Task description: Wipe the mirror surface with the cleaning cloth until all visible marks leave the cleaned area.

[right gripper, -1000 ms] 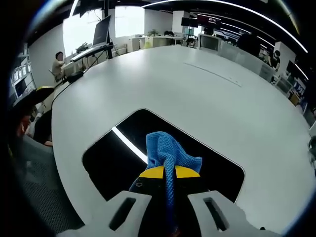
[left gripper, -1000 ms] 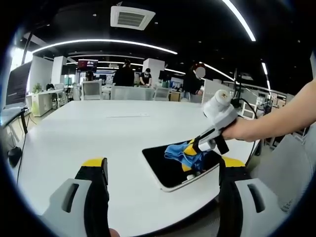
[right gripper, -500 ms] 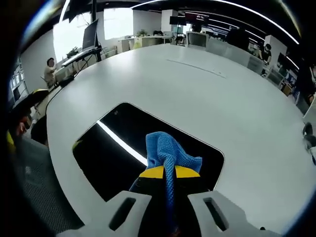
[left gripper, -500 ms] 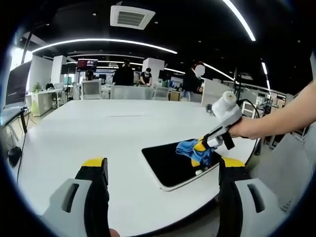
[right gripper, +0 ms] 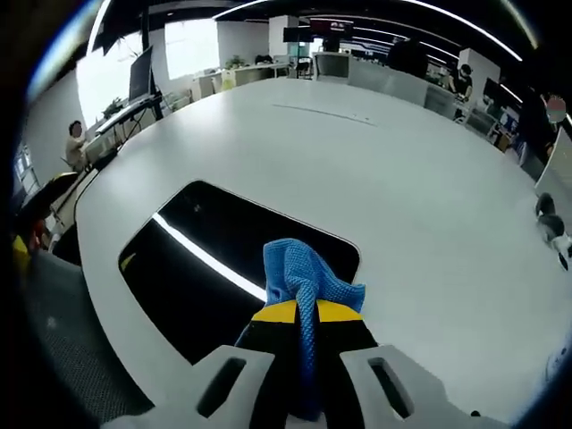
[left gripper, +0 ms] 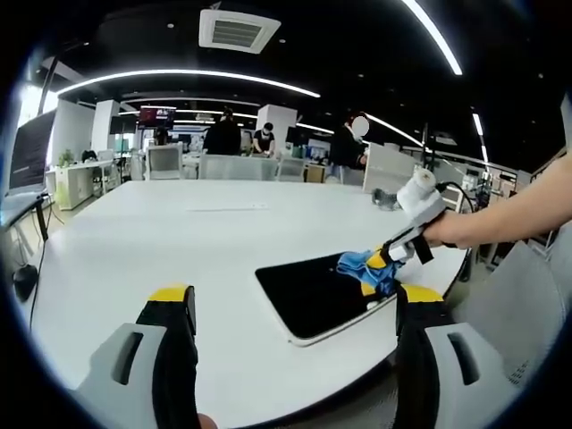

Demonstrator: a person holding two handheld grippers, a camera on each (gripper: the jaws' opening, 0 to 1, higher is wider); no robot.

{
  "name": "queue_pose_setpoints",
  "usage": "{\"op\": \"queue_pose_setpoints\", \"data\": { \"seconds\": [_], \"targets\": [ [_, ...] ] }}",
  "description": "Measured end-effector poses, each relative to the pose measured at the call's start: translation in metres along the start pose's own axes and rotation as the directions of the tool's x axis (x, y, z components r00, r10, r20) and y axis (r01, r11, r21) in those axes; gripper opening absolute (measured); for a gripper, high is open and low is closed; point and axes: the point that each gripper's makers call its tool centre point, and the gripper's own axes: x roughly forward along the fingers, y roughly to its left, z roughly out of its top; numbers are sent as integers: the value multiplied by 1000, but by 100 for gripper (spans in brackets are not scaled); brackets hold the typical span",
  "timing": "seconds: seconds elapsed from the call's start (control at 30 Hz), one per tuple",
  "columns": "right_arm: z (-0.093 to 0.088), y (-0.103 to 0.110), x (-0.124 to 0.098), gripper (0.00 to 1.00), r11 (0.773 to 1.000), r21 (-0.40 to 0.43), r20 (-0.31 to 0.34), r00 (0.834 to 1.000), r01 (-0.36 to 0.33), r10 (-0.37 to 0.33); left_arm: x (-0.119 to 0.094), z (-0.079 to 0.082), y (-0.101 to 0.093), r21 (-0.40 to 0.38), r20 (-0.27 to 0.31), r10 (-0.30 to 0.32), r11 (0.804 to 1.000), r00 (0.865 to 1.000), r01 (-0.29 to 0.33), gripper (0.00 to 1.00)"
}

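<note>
Glossy dark mirror (right gripper: 214, 268), knitted blue cloth (right gripper: 304, 277), matt white table (right gripper: 402, 170)

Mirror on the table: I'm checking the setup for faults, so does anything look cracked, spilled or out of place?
Nothing stands out. The mirror lies flat near the white table edge, showing no cracks. The right gripper presses the blue cloth at its end.

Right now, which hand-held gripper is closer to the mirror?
The right gripper: it presses the blue cloth on the mirror. The left gripper hangs open, back from it.
</note>
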Motion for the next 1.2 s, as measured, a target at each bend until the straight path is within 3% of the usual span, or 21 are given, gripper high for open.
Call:
{"op": "queue_pose_setpoints", "data": {
  "seconds": [0.37,0.83,1.2],
  "targets": [
    [-10,-15,-6,0,998,48,0,1000,26,-26,0,1,0,-2,5,2,1000,1000,-2,91],
    [-9,-9,-6,0,996,-55,-25,997,67,-69,0,2,0,-5,12,-3,1000,1000,3,90],
    [-12,-5,-8,0,994,-97,-43,997,58,-62,0,2,0,-4,12,1,1000,1000,-1,90]
  ]
}}
